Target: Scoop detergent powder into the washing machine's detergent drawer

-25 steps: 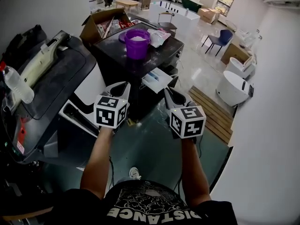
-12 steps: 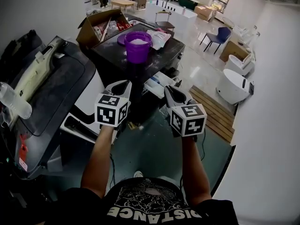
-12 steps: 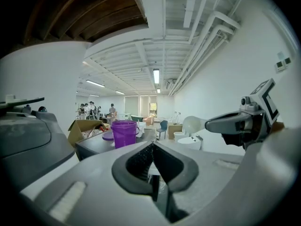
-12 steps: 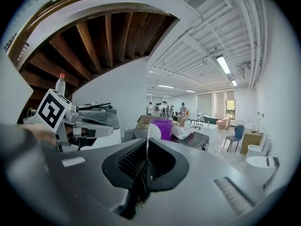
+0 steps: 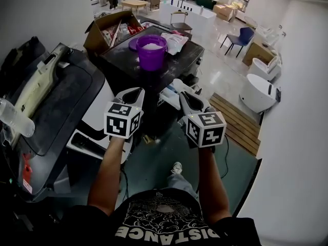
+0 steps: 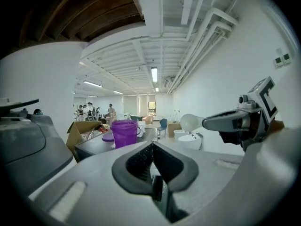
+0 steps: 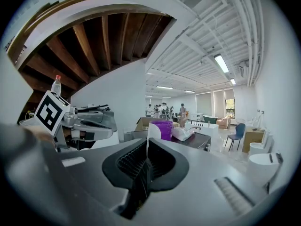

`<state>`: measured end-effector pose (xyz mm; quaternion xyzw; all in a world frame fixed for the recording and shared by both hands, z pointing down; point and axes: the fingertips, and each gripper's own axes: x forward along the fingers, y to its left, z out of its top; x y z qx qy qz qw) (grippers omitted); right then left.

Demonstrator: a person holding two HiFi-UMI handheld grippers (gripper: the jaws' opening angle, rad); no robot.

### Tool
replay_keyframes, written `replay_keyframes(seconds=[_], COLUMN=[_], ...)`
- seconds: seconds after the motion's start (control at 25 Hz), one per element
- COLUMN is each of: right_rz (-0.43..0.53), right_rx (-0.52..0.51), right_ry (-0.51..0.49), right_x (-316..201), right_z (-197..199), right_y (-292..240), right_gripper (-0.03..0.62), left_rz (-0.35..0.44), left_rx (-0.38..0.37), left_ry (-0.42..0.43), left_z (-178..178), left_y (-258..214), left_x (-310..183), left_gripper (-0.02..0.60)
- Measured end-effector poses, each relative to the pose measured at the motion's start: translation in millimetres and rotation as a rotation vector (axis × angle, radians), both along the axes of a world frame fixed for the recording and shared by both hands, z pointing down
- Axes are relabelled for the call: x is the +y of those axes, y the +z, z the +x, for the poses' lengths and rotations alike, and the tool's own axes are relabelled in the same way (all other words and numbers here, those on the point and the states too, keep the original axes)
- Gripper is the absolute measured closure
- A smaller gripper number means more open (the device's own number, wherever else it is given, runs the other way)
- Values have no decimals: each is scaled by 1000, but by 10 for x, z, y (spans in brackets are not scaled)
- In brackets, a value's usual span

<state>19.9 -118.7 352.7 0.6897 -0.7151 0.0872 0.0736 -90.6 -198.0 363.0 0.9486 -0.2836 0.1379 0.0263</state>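
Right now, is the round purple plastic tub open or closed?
Open: the round purple plastic tub has white powder showing at its top, and a flat purple lid lies beside it.

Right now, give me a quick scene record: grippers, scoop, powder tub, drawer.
left gripper: shut, empty
right gripper: shut on white scoop
purple tub: lid off, holds white powder, stands on dark machine top
detergent drawer: pulled out, at the machine's front, just ahead of both grippers
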Motion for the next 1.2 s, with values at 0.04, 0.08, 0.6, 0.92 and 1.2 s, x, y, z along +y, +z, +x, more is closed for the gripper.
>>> replay_keyframes(seconds=[0.04,0.08,0.6,0.92,1.2], right_rz=[2,5,18,14,-5], right_rx=[-3,-4,-7,-1,9], right_ry=[0,-1,-90,-182,-287], right_x=[-20,-47,-810,-1515,-2005], right_z=[16,33,346,788,968], right_y=[11,16,84,5,0], right_gripper=[559,559,557,557,558], left_rz=[1,3,1,-14,-26], left_rx=[0,1,-11,-14,-21], left_ry=[0,-1,-87,-172,-263], left_z=[15,31,270,642,771], left_y=[5,7,118,90,86], left_x=[-22,-48,-680,-1272,-1628], left_gripper=[580,580,580,580,580])
